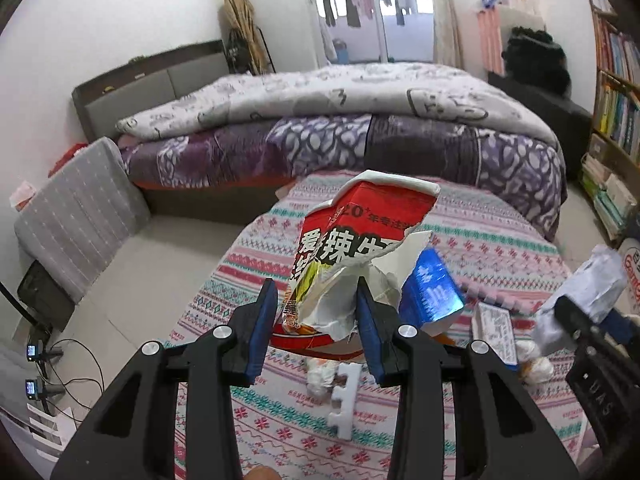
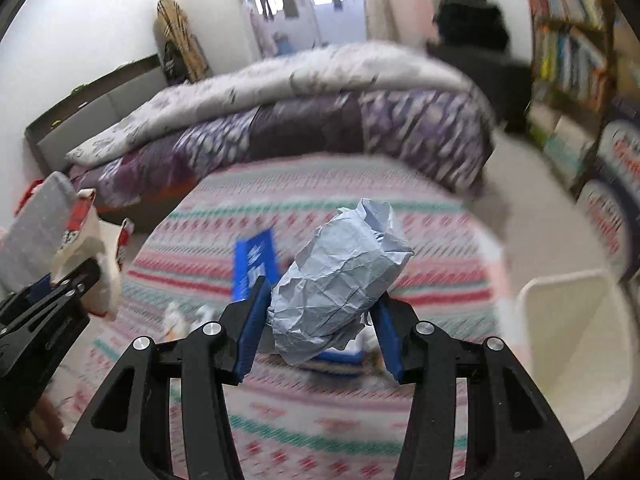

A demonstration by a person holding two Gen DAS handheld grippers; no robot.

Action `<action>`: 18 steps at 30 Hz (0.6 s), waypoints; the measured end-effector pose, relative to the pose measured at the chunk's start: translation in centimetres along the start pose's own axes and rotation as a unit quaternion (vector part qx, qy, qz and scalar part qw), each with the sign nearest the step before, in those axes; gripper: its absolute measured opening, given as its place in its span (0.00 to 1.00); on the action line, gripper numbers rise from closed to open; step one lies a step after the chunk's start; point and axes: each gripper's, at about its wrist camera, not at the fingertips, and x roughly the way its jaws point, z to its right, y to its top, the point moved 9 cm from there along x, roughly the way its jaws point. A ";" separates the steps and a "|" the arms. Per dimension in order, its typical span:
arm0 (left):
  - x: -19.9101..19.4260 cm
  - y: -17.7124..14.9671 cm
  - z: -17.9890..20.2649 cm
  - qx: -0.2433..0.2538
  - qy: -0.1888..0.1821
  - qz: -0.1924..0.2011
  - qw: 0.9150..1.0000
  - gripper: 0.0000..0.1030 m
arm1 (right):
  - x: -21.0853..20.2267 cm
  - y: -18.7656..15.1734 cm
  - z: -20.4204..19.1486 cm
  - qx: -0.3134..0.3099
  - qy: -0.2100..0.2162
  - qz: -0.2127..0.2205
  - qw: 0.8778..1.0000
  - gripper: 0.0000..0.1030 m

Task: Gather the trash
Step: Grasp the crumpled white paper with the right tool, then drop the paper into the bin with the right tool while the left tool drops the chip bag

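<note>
My left gripper [image 1: 316,288] is shut on a torn red snack bag [image 1: 360,220] and holds it up above the round table with the patterned cloth [image 1: 500,232]. My right gripper [image 2: 324,292] is shut on a crumpled ball of pale blue paper [image 2: 340,280], also lifted off the table. The left wrist view shows that paper [image 1: 596,280] at the far right. In the right wrist view, which is blurred by motion, the red bag [image 2: 88,248] hangs at the left edge. A white bin [image 2: 572,340] stands low at the right of the table.
On the cloth lie a blue packet [image 1: 432,288], a white foam piece [image 1: 344,400], a small printed box [image 1: 496,332] and crumpled tissue [image 1: 320,376]. A bed [image 1: 320,128] stands behind the table, a bookshelf [image 1: 616,92] at the right, and a grey cushion [image 1: 80,216] and cables on the floor at the left.
</note>
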 end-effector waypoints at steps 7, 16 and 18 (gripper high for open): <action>-1.5 0.2 2.9 -0.001 -0.006 0.026 1.000 0.38 | -1.4 1.0 2.8 -0.019 -0.041 0.034 0.998 0.46; -1.5 -0.8 7.3 -0.022 -0.044 0.013 0.999 0.39 | -2.2 0.8 6.7 -0.008 -0.073 0.033 0.997 0.46; -1.2 -1.2 8.6 -0.014 -0.050 0.005 0.999 0.39 | -2.2 0.7 7.8 -0.001 -0.079 0.028 0.996 0.46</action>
